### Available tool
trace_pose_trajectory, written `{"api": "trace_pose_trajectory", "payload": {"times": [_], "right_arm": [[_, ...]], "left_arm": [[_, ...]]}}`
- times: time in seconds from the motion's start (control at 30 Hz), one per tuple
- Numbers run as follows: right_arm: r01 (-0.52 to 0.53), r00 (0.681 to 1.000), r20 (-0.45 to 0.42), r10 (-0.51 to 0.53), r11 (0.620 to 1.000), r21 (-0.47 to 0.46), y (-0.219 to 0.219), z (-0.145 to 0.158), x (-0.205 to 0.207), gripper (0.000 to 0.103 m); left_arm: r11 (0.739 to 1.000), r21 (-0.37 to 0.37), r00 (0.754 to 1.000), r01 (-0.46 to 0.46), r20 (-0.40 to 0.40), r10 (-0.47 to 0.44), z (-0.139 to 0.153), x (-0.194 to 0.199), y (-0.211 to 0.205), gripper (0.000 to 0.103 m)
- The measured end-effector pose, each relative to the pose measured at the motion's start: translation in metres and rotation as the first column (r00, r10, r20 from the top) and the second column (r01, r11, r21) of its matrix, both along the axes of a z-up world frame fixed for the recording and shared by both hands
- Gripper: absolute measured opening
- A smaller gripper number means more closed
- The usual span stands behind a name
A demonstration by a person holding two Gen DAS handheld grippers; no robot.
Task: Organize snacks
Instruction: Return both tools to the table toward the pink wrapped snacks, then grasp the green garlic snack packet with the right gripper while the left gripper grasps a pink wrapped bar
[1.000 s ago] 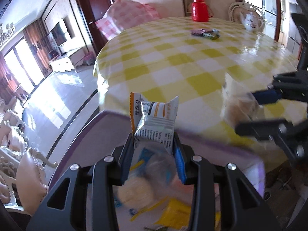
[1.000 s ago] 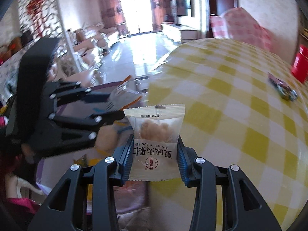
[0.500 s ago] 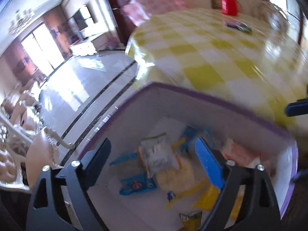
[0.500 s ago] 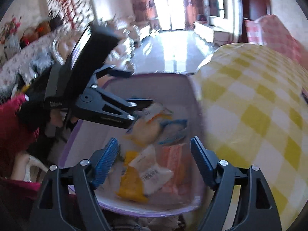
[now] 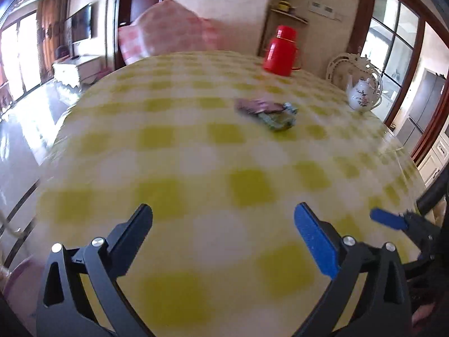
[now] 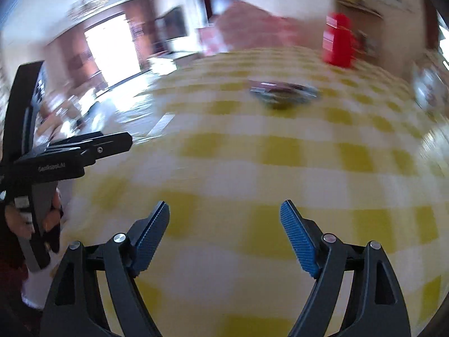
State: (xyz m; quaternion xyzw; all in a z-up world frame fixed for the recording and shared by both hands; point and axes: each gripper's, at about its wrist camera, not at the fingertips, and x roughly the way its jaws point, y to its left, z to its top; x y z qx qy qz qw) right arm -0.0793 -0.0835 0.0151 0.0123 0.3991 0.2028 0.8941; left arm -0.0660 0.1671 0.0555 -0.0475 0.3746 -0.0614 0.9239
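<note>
Honestly, both grippers are heading for the leftover snacks (image 5: 266, 113) empty.
Left gripper (image 5: 223, 220) and right gripper (image 6: 224, 216) fingers are opening wide, holding nothing; they're crowding each other, risking collision over that one small pile on the desk (image 5: 196, 154).

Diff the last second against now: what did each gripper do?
Both let go: the left gripper and right gripper dropped their snack packets into the bin, swung back over the table, jaws opening, empty. Unchanged: wrapped snacks, red flask, teapot.
</note>
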Motion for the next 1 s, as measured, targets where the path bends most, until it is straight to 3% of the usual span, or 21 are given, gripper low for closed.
{"api": "trace_pose_trajectory", "payload": {"times": [0.17,0.27,0.37,0.43,0.5,0.57,0.7,0.77,0.93,1.0], "right_arm": [[0.107,0.992,-0.066,-0.103,0.993,0.058,-0.045,-0.016,0.064,0.079],[0.067,0.997,-0.049,-0.065,0.997,0.041,-0.036,-0.015,0.096,0.079],[0.017,0.999,-0.039,-0.017,1.0,-0.01,-0.015,-0.016,0.128,0.078],[0.004,1.0,-0.031,-0.004,1.0,-0.031,-0.006,-0.016,0.146,0.073],[-0.011,0.999,-0.038,0.011,1.0,-0.025,0.003,-0.017,0.17,0.073],[-0.03,0.998,-0.047,0.03,1.0,0.002,0.013,-0.016,0.191,0.073],[-0.081,0.994,-0.077,0.082,0.997,0.017,0.037,-0.017,0.224,0.074],[-0.084,0.993,-0.086,0.083,0.996,-0.014,0.054,-0.019,0.24,0.079],[-0.101,0.992,-0.09,0.091,0.988,-0.117,0.086,-0.025,0.258,0.079],[-0.082,0.995,-0.069,0.07,0.979,-0.186,0.093,-0.026,0.257,0.067]], "left_arm": [[0.998,-0.027,0.998,-0.059,-0.008,0.059,-0.023,0.086,-0.042,0.101],[0.983,-0.113,0.989,-0.145,-0.021,0.144,-0.03,0.128,-0.034,0.101],[0.957,-0.199,0.977,-0.211,-0.026,0.21,-0.033,0.144,-0.014,0.101],[0.929,-0.27,0.967,-0.252,-0.048,0.248,-0.039,0.15,0.0,0.101],[0.917,-0.317,0.968,-0.241,-0.008,0.252,-0.035,0.145,0.006,0.101],[0.913,-0.334,0.965,-0.235,0.034,0.261,-0.031,0.139,0.009,0.101],[0.909,-0.335,0.961,-0.248,0.029,0.273,-0.031,0.139,0.01,0.101],[0.905,-0.345,0.96,-0.25,0.037,0.279,-0.031,0.138,0.012,0.101],[0.891,-0.373,0.954,-0.258,0.049,0.297,-0.03,0.135,0.017,0.101],[0.886,-0.38,0.951,-0.266,0.048,0.306,-0.031,0.134,0.019,0.101]]}}
